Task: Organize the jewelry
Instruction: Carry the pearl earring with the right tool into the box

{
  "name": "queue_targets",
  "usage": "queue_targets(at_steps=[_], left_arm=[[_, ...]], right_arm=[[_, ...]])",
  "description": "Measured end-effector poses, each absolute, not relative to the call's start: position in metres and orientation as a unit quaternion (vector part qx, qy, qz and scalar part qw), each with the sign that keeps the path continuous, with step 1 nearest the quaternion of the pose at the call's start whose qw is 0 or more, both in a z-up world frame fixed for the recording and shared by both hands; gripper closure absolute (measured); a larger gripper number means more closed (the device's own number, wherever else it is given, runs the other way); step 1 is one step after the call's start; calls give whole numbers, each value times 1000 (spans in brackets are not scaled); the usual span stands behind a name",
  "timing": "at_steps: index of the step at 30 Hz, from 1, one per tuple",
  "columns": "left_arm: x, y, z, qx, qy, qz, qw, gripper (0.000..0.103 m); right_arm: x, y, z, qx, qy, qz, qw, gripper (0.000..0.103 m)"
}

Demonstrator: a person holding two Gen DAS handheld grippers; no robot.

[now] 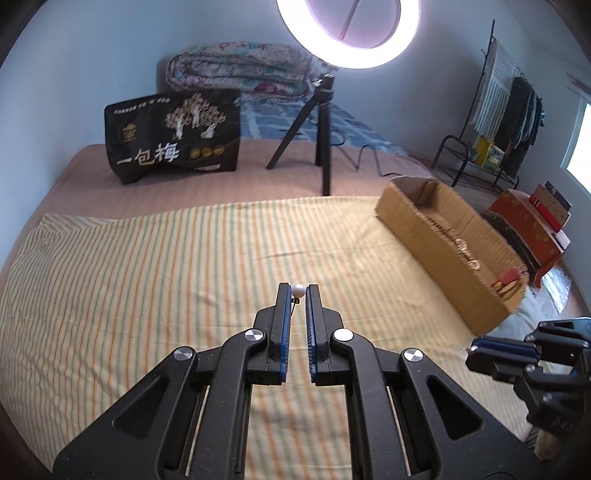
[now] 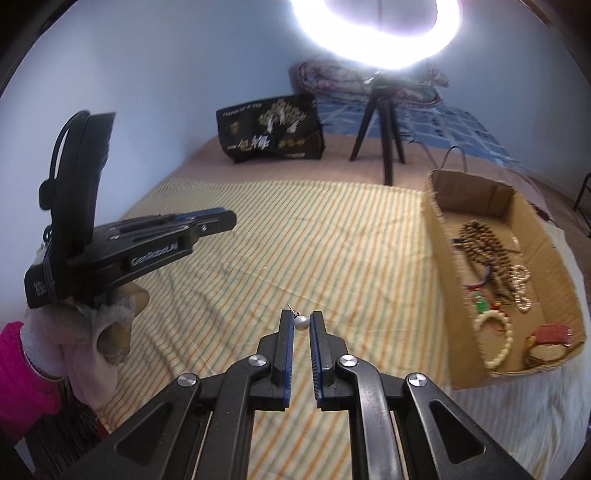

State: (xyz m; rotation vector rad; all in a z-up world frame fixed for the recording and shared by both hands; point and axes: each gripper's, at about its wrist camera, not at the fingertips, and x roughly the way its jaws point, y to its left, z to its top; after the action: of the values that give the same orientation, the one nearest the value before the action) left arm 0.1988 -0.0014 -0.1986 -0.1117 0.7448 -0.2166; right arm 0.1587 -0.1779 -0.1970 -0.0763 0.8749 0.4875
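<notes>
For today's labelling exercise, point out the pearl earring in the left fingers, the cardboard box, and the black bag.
pearl earring (image 1: 298, 291), left wrist view, on the white pearl.
cardboard box (image 2: 448, 280), right wrist view, on its near outer wall.
black bag (image 1: 173, 136), left wrist view, on its printed front.

We see a striped sheet (image 1: 147, 266) spread over a pink mattress (image 1: 221, 184). At the far side a black bag (image 1: 171, 134) with gold trees and white characters stands upright. Just beside it a black tripod (image 1: 317, 136) stands and carries a bright ring light (image 1: 347, 29). Behind them a folded flowered quilt (image 1: 240, 70) lies against the blue wall (image 1: 92, 55). At the right we see a clothes rack (image 1: 506, 110).
</notes>
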Motion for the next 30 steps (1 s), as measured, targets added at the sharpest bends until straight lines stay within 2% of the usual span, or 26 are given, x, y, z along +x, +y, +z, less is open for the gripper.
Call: queue_targets(at_steps=[16, 30], left_arm=[[188, -74, -151, -29, 312, -156, 936, 97], [202, -135, -139, -40, 310, -203, 928, 97]], right_arm=[[158, -257, -158, -15, 380, 168, 909, 97], [197, -323, -135, -6, 359, 110, 927, 97]])
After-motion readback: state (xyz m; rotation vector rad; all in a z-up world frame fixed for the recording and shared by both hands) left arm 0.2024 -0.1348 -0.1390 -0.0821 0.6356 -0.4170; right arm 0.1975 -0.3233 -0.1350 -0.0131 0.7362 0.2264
